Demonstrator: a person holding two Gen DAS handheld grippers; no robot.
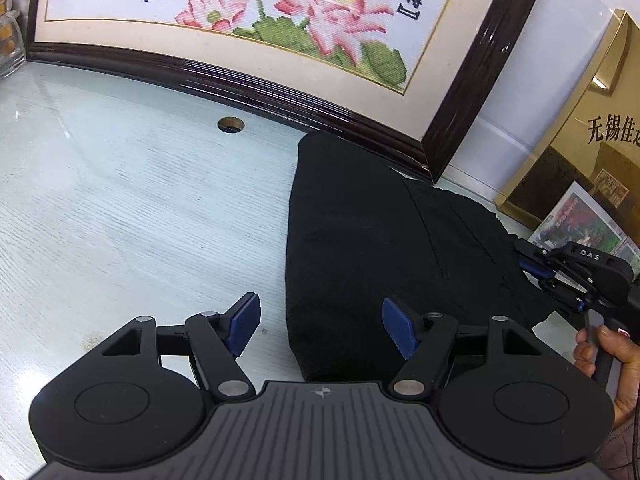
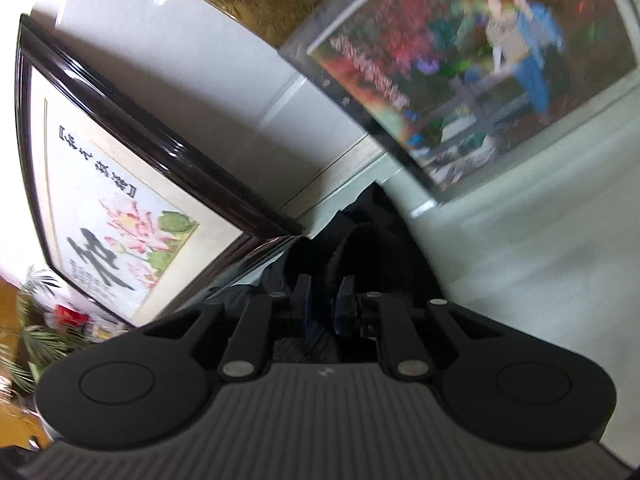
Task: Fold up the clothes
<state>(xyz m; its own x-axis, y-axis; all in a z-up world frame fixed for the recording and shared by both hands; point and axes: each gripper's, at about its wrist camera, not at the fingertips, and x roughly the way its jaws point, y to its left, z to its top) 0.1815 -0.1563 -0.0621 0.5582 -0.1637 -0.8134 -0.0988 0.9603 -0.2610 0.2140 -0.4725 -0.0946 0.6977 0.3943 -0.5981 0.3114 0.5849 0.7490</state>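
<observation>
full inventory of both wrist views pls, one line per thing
garment: 1, black, lying on the table right of centre, far end near the frame corner
table: 1, pale wood grain under a glossy top, round hole toward the back
framed lotus embroidery: 1, pink and green in a dark frame, leaning at the back
gold plaque: 1, gold with dark characters, back right
photo in clear stand: 1, multicolour, blurred, right of the garment
glass jar: 1, clear, far left edge
artificial flowers: red and green, count unclear, beside the frame
left hand-held gripper: black, blue pads, open above the garment's near edge
right hand-held gripper: black, nearly shut on garment
hand: 1, holding the right gripper's handle
</observation>
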